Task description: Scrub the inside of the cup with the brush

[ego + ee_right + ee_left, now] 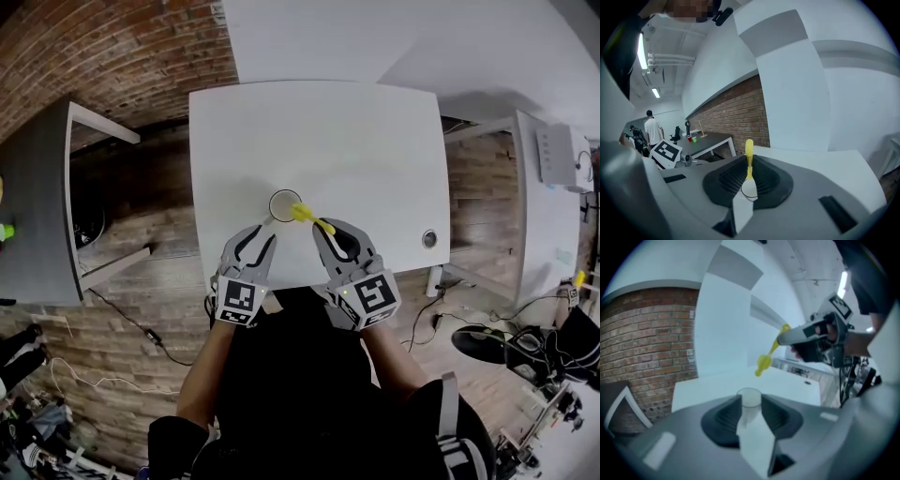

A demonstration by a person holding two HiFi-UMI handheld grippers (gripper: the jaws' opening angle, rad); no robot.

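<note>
**Brush held clear of cup**

Head view: a clear cup (285, 204) stands on the tabletop (356, 131), just ahead of the left gripper (262, 231).
Left gripper view: jaws spread, cup between them.
Right gripper view: the right gripper (748, 164) jaws pinch a yellow brush (749, 152).

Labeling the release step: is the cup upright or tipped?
Upright. The cup stands on the table, round rim facing up in the head view; its wall reads vertical in the left gripper view.
</note>
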